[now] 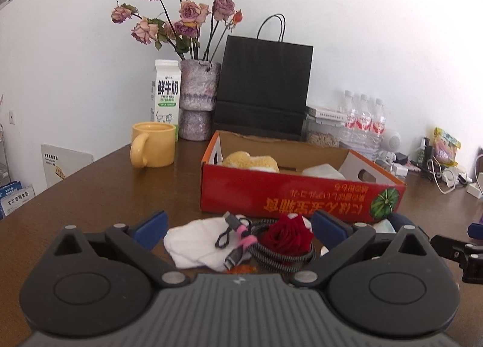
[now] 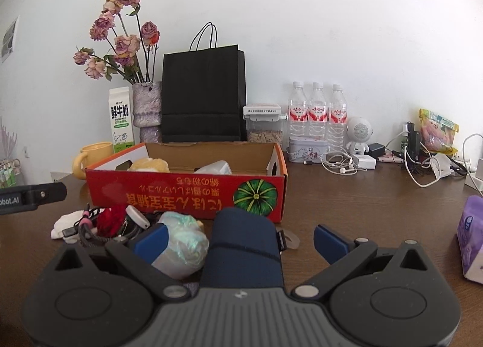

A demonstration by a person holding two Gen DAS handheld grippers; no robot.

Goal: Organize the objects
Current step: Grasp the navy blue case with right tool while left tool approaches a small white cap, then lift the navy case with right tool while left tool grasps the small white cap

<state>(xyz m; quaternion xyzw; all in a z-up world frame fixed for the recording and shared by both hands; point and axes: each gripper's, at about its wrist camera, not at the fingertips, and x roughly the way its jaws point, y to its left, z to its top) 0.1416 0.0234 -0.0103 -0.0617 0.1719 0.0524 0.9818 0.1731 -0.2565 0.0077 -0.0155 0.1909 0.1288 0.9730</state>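
Brown table point(image 2: 347, 202), red box point(image 2: 187, 193) at twelve o'clock with a yellow sponge point(image 2: 149, 165) already inside. Pile left outside: cloth point(image 1: 193, 241), cables point(image 1: 241, 244), rose point(image 1: 286, 235), wad point(image 2: 181, 244), navy roll point(image 2: 244, 244). Left gripper point(image 1: 240, 227) gapes wide over the pile, empty; right gripper point(image 2: 241, 241) wide too, straddling roll and wad, gripping nothing. Early going, I'd say.
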